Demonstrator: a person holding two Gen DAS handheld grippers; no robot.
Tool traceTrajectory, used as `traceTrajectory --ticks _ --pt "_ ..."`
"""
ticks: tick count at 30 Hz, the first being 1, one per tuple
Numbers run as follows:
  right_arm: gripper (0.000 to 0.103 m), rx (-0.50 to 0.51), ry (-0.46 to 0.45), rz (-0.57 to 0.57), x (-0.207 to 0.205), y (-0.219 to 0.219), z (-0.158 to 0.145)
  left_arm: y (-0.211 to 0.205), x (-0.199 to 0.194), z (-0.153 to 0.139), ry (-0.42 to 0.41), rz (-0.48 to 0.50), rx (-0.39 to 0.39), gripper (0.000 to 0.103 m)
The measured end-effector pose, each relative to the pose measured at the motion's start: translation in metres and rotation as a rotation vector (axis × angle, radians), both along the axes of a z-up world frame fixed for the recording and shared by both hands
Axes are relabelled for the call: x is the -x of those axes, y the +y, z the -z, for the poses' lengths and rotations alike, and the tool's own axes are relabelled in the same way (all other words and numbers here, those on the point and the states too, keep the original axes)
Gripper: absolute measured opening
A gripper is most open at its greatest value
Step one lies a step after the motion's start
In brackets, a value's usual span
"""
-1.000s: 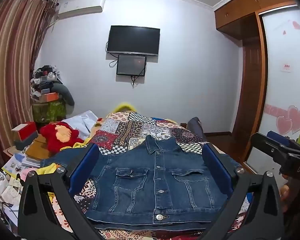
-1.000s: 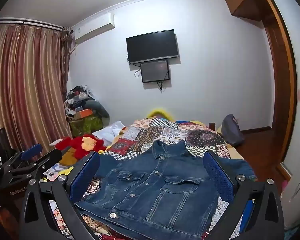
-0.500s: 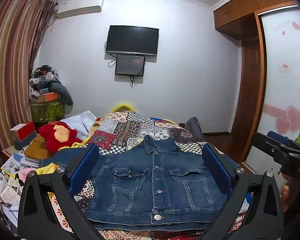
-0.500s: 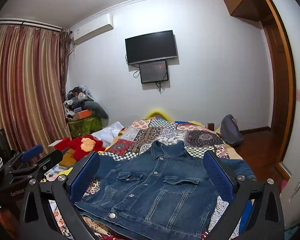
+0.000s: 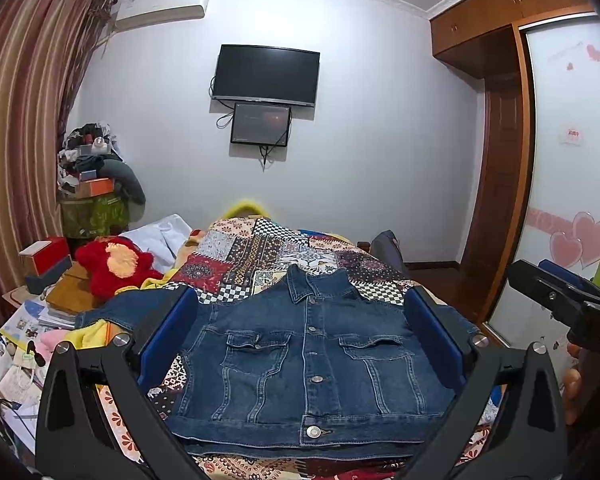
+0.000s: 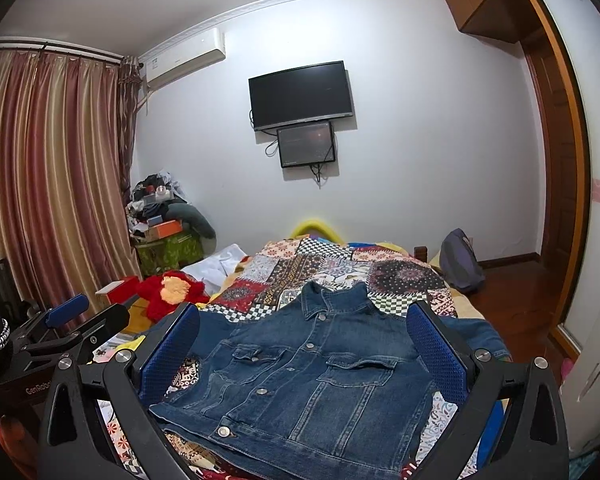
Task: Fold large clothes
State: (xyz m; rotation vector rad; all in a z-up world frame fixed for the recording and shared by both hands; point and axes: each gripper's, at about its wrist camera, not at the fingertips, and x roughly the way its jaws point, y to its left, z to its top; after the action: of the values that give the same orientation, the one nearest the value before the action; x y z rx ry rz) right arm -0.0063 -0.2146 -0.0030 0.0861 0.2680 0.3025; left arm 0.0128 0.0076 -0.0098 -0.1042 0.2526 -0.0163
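In the left wrist view the left gripper (image 5: 300,336) fills the lower frame, its blue-padded jaws spread wide and grasping nothing. The right gripper (image 6: 302,340) stands the same way in its own view, released and empty. Between the fingers, at lower centre, a denim jacket (image 5: 308,364) lies buttoned and face up on the patchwork quilt (image 5: 268,252). At middle left sits a red plush toy (image 5: 112,264). Upper centre, a television (image 5: 266,76) hangs on the far wall.
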Motion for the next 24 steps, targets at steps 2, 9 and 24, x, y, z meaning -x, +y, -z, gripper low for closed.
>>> traceTrajectory --ticks 2,9,24 --pt "0.103 -0.001 0.000 -0.001 0.0003 -0.0001 0.0004 0.0001 -0.0006 0.0002 0.003 0.000 0.001 0.103" --pt "0.103 -0.001 0.003 0.001 0.0015 -0.0004 0.0010 0.0007 -0.0009 0.0004 0.003 -0.003 0.001 0.103" --pt "0.103 -0.006 0.002 0.000 0.0015 -0.0007 0.0014 0.0009 -0.0018 0.0003 -0.001 -0.004 -0.004 0.103"
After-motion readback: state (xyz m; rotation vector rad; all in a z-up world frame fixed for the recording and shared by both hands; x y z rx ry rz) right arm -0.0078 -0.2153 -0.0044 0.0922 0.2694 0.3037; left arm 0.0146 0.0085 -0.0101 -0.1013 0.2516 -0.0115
